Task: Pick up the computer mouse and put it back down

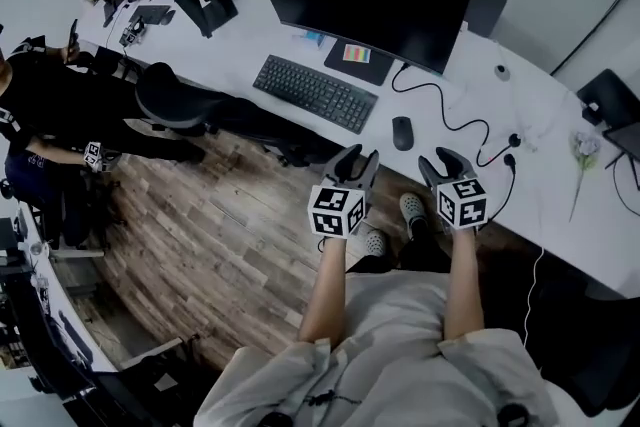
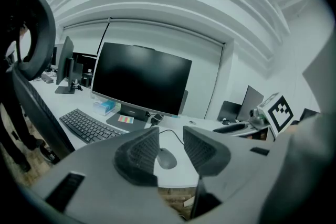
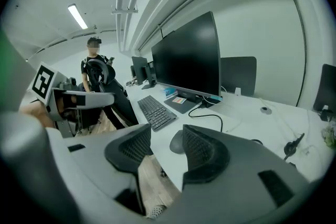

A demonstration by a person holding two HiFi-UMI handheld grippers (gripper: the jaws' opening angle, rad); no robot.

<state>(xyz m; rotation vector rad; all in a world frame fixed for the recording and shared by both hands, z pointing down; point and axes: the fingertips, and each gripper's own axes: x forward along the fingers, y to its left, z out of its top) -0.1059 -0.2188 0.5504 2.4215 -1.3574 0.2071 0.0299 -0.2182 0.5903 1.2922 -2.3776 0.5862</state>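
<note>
A dark computer mouse [image 1: 402,132] lies on the white desk [image 1: 540,185], right of the keyboard, with its cable looping away to the right. My left gripper [image 1: 355,157] hovers off the desk's front edge, a little left of and nearer than the mouse, open and empty. My right gripper [image 1: 447,160] hangs just right of the mouse over the desk edge, also open and empty. In the left gripper view the mouse [image 2: 167,158] shows in the gap of that gripper [image 2: 170,136]. In the right gripper view the mouse [image 3: 176,142] is half hidden behind one finger of that gripper [image 3: 167,131].
A black keyboard [image 1: 315,92] and a large dark monitor [image 1: 360,5] stand behind the mouse. A black cable [image 1: 450,120] curls toward a plug at the right. An office chair [image 1: 180,100] stands left of me, and a person [image 1: 30,105] sits beyond it.
</note>
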